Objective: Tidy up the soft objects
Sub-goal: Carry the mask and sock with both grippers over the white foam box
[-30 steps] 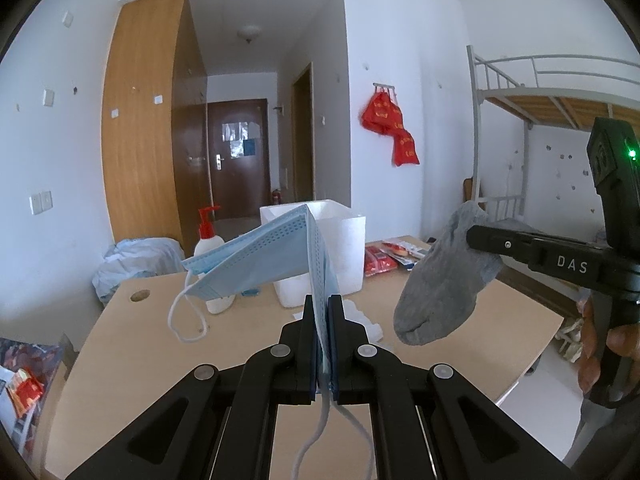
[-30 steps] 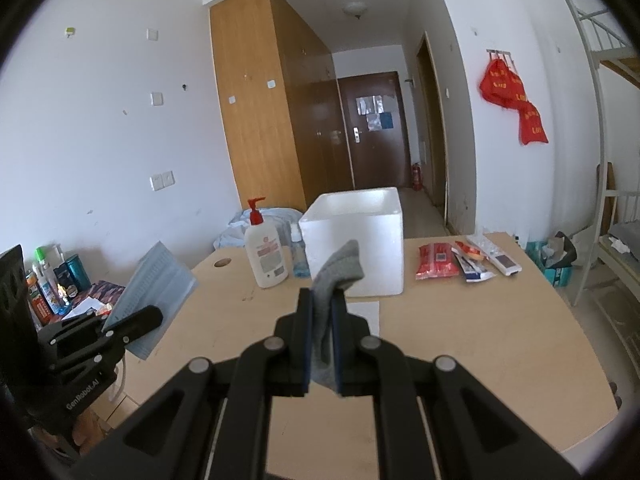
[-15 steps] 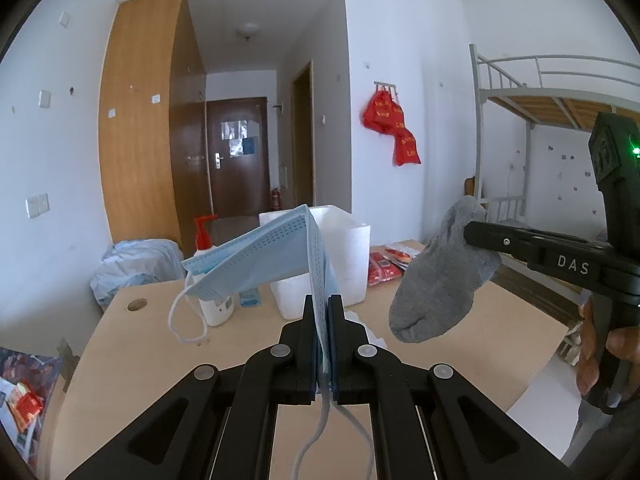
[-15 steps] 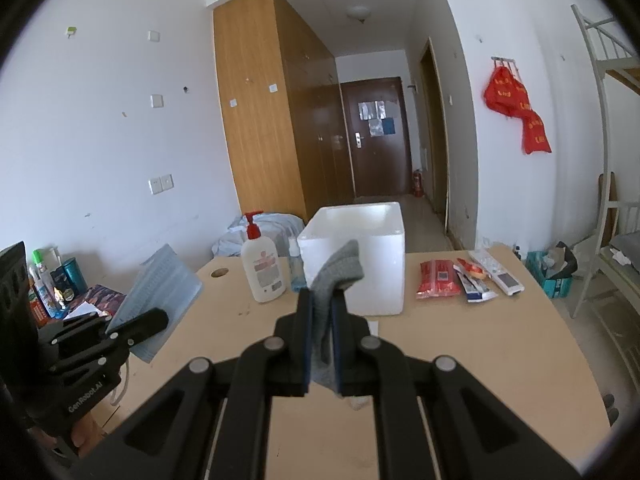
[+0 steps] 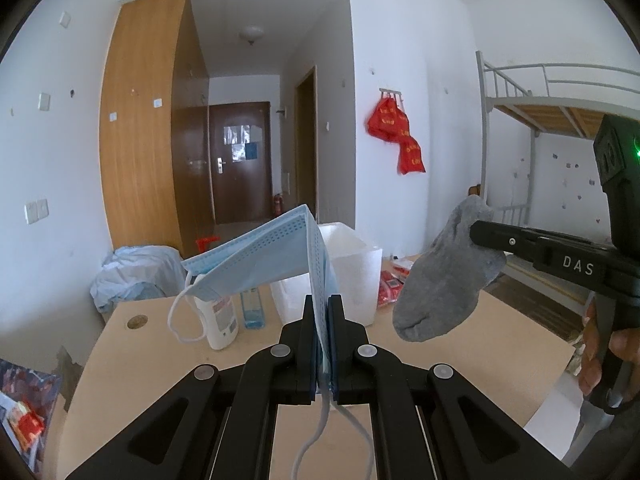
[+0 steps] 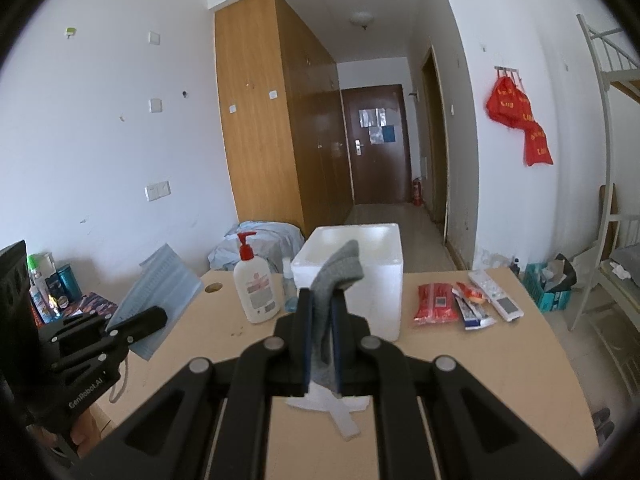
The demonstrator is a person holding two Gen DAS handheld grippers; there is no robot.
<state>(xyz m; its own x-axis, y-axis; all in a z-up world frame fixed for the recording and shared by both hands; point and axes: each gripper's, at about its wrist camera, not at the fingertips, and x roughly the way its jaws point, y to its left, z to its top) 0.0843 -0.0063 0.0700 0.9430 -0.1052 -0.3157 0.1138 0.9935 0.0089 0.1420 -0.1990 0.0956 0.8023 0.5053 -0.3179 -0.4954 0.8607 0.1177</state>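
Note:
My left gripper [image 5: 323, 312] is shut on a blue face mask [image 5: 264, 258], which flops over to the left with its white ear loops dangling. My right gripper [image 6: 321, 312] is shut on a grey sock [image 6: 336, 276]. In the left wrist view the sock [image 5: 444, 288] hangs from the right gripper at the right. Seen from the right wrist, the mask [image 6: 160, 296] sticks up from the left gripper at the left. Both are held above the wooden table [image 6: 460, 356], in front of an open white foam box [image 6: 352, 268].
A pump bottle [image 6: 254, 284] and a small blue bottle stand left of the box. Red packets [image 6: 436, 300], tubes and a remote control [image 6: 496, 296] lie to its right. White paper [image 6: 332, 404] lies below the right gripper. A bunk bed frame [image 5: 540, 92] stands at the right.
Both grippers have risen a little and moved toward the foam box, each keeping its grip. The table and box sit lower in both views.

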